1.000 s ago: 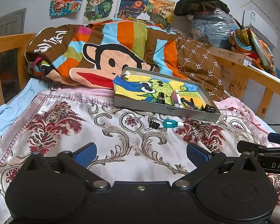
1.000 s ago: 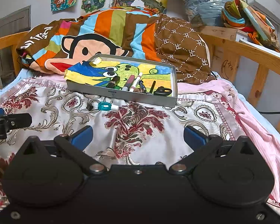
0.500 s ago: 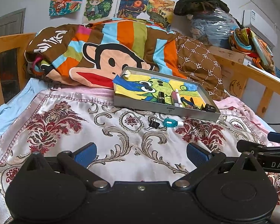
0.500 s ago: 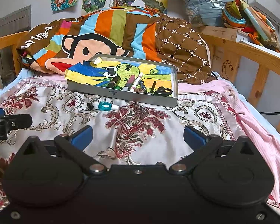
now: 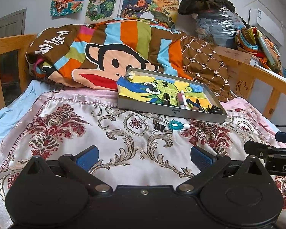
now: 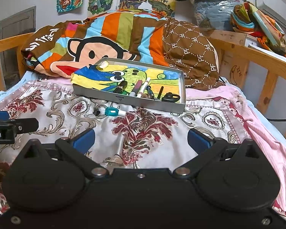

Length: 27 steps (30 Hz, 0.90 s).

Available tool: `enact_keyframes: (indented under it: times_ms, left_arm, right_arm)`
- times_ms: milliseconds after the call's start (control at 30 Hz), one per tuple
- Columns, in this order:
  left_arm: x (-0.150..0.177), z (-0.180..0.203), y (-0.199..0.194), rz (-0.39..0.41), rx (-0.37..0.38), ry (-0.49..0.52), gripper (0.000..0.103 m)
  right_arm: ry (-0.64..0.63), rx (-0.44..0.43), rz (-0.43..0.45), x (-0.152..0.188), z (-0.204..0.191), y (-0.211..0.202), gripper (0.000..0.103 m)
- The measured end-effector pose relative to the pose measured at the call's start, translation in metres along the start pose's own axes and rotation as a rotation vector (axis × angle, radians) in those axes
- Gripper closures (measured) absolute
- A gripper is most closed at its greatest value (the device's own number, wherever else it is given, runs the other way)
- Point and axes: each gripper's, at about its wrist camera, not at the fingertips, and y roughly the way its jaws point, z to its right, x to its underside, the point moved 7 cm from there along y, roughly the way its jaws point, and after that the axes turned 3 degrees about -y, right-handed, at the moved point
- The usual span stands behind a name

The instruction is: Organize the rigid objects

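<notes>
A small teal bottle (image 6: 112, 112) with a white cap lies on its side on the patterned bedspread (image 6: 143, 129), just in front of the grey tray (image 6: 146, 103), and a black binder clip (image 6: 96, 111) lies just beside it on its left. Those two look like the last loose pieces. The tray already holds pens, a marker and a pair of black scissors (image 6: 170, 97) bunched along its near wall, on top of a bright drawing that lines the bottom.

Both tongs sit low over the bedspread, well short of the bottle. The right gripper (image 6: 141, 139) has its blue pads spread wide with nothing between them, and the left gripper (image 5: 144, 156) is the same, wide open and empty.

To my eye the bottle comes next, and either gripper could reach it. It is round and on slick satin, so it may roll away from a sideways nudge. Better to come down from above, pads across the glass body rather than the cap, close gently, then lift it over the tray's near wall.
</notes>
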Motion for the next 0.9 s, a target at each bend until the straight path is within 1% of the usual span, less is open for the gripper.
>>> enact_keyframes:
  times_ms: [400,900]
  left_arm:
    - [-0.005,-0.007,0.009,-0.010,-0.030,0.004,0.001]
    - [-0.012,-0.005,0.031,-0.021,-0.059,0.019,0.001]
  right_arm:
    - [-0.011,-0.025,0.021,-0.008,0.001,-0.004,0.000]
    - [0.006,-0.063,0.037,-0.014,0.003,-0.007,0.000]
